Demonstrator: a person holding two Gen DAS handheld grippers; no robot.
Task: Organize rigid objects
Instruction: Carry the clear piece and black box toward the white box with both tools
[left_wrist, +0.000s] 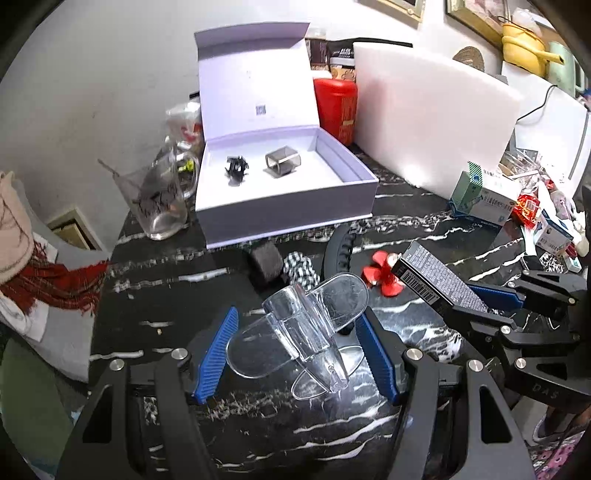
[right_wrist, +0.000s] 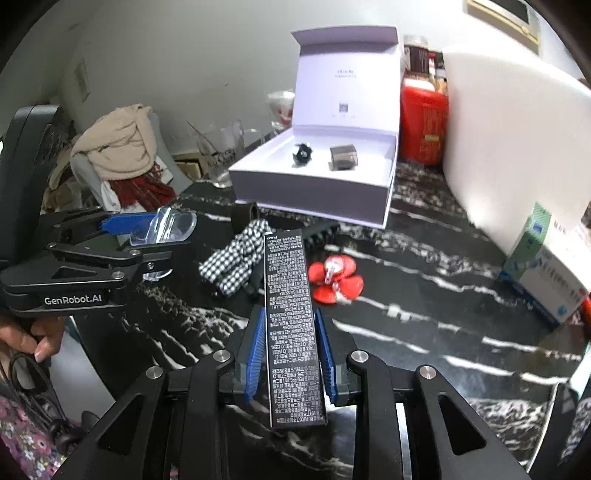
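Clear plastic plane-shaped toy sits clamped between your half-open left gripper; right gripper pinches the black printed carton. Next, I'd guess: white open box ahead.

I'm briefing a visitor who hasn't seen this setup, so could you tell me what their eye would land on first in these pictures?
Probably the open white box at the back of the black marble table, with two small items inside. Next, the held things: the left gripper grips a clear plastic piece, and the right gripper is shut on a long black printed carton. A red suction-cup toy lies between them and the box.
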